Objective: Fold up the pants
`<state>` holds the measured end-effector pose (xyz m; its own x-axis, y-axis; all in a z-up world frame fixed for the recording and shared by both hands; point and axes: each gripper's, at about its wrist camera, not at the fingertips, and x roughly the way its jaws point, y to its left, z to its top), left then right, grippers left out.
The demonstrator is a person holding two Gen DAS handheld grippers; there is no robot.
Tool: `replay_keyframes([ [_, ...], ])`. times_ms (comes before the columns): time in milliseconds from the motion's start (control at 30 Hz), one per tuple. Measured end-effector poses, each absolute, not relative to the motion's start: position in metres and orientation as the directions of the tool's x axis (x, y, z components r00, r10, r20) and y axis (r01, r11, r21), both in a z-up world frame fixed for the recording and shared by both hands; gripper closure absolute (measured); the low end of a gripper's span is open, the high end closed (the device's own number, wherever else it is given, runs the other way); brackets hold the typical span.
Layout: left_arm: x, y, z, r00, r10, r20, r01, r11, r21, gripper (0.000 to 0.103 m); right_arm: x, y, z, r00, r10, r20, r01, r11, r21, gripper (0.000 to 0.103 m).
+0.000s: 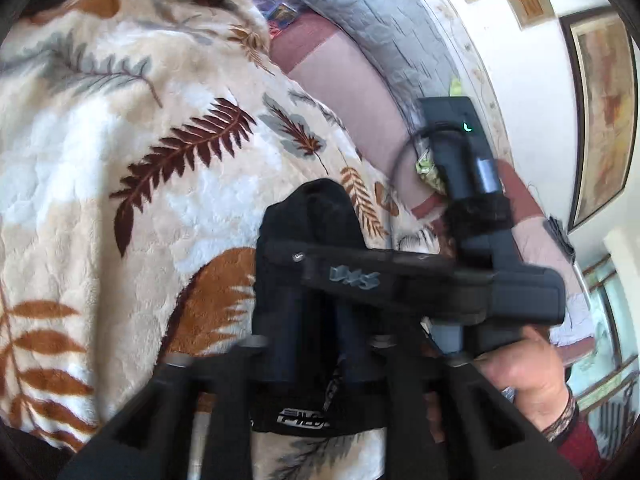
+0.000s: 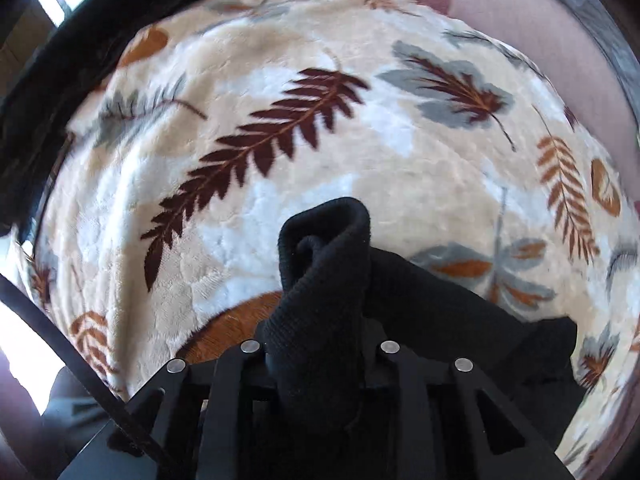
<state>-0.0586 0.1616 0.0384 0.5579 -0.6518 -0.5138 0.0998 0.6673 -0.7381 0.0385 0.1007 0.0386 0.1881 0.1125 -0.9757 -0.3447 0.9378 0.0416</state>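
We see black knit pants bunched on cream plush blanket with brown and grey leaf print, toward its near edge. Right gripper clenches thick rolled fold of pants between its fingers, cloth rising past the tips. In left wrist view, left gripper straddles same black cloth, white lettering on it below; we cannot tell whether its pads press. Person's hand holds right gripper's handle.

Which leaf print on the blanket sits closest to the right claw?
The orange leaf, partly hidden just left of the black pants at the right claw; the others lie farther up the blanket.
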Motion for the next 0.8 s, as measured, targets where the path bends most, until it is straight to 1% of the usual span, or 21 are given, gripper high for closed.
replay_keyframes([
  [33, -0.061, 0.158, 0.042, 0.577, -0.624, -0.527, 0.103, 0.696, -0.711, 0.028, 0.037, 0.090, 0.043, 0.196, 0.151, -0.969, -0.324, 0.943, 0.081, 0.080],
  [67, -0.065, 0.154, 0.045, 0.596, -0.599, -0.535, 0.108, 0.720, -0.686, 0.023, 0.035, 0.083, 0.048, 0.203, 0.171, -0.964, -0.309, 0.945, 0.103, 0.080],
  [167, -0.079, 0.130, 0.060, 0.623, -0.555, -0.552, 0.192, 0.792, -0.580, 0.018, 0.026, 0.059, 0.062, 0.237, 0.224, -0.945, -0.282, 0.947, 0.153, 0.080],
  [233, -0.095, 0.103, 0.068, 0.657, -0.475, -0.586, 0.238, 0.868, -0.436, 0.012, 0.022, 0.045, 0.071, 0.254, 0.267, -0.930, -0.275, 0.941, 0.196, 0.080],
  [267, -0.096, 0.092, 0.068, 0.664, -0.455, -0.593, 0.264, 0.885, -0.384, 0.012, 0.018, 0.039, 0.076, 0.264, 0.285, -0.922, -0.276, 0.938, 0.211, 0.080],
  [300, -0.102, 0.075, 0.068, 0.658, -0.451, -0.603, 0.303, 0.892, -0.336, 0.012, 0.016, 0.036, 0.081, 0.274, 0.297, -0.915, -0.274, 0.936, 0.222, 0.080],
  [333, -0.105, 0.064, 0.066, 0.648, -0.442, -0.621, 0.321, 0.897, -0.304, 0.016, 0.014, 0.032, 0.086, 0.283, 0.305, -0.909, -0.270, 0.935, 0.230, 0.080],
  [367, -0.106, 0.052, 0.063, 0.630, -0.422, -0.652, 0.327, 0.906, -0.270, 0.028, 0.011, 0.027, 0.091, 0.294, 0.317, -0.902, -0.268, 0.933, 0.241, 0.080],
  [400, -0.101, 0.036, 0.059, 0.601, -0.393, -0.697, 0.334, 0.915, -0.228, 0.066, 0.008, 0.018, 0.098, 0.307, 0.336, -0.890, -0.269, 0.928, 0.258, 0.080],
  [433, -0.098, 0.026, 0.056, 0.579, -0.383, -0.720, 0.342, 0.915, -0.212, 0.077, 0.004, 0.013, 0.102, 0.315, 0.348, -0.883, -0.270, 0.925, 0.268, 0.080],
  [533, -0.096, 0.002, 0.064, 0.528, -0.464, -0.711, 0.385, 0.877, -0.287, 0.079, -0.006, -0.013, 0.117, 0.341, 0.369, -0.865, -0.268, 0.920, 0.287, 0.080],
  [633, -0.103, -0.037, 0.082, 0.530, -0.497, -0.687, 0.446, 0.853, -0.273, 0.079, -0.017, -0.056, 0.127, 0.375, 0.368, -0.851, -0.244, 0.925, 0.292, 0.081],
  [667, -0.105, -0.050, 0.084, 0.522, -0.507, -0.686, 0.469, 0.842, -0.266, 0.077, -0.019, -0.072, 0.129, 0.384, 0.369, -0.846, -0.229, 0.926, 0.300, 0.081],
  [700, -0.107, -0.067, 0.086, 0.501, -0.529, -0.685, 0.502, 0.822, -0.269, 0.072, -0.021, -0.090, 0.130, 0.393, 0.369, -0.842, -0.209, 0.928, 0.309, 0.081],
  [733, -0.107, -0.078, 0.085, 0.482, -0.546, -0.685, 0.522, 0.807, -0.276, 0.061, -0.022, -0.108, 0.129, 0.398, 0.366, -0.841, -0.188, 0.930, 0.316, 0.081],
  [800, -0.110, -0.099, 0.084, 0.435, -0.579, -0.689, 0.557, 0.775, -0.299, 0.049, -0.024, -0.143, 0.120, 0.395, 0.357, -0.847, -0.138, 0.934, 0.330, 0.081],
])
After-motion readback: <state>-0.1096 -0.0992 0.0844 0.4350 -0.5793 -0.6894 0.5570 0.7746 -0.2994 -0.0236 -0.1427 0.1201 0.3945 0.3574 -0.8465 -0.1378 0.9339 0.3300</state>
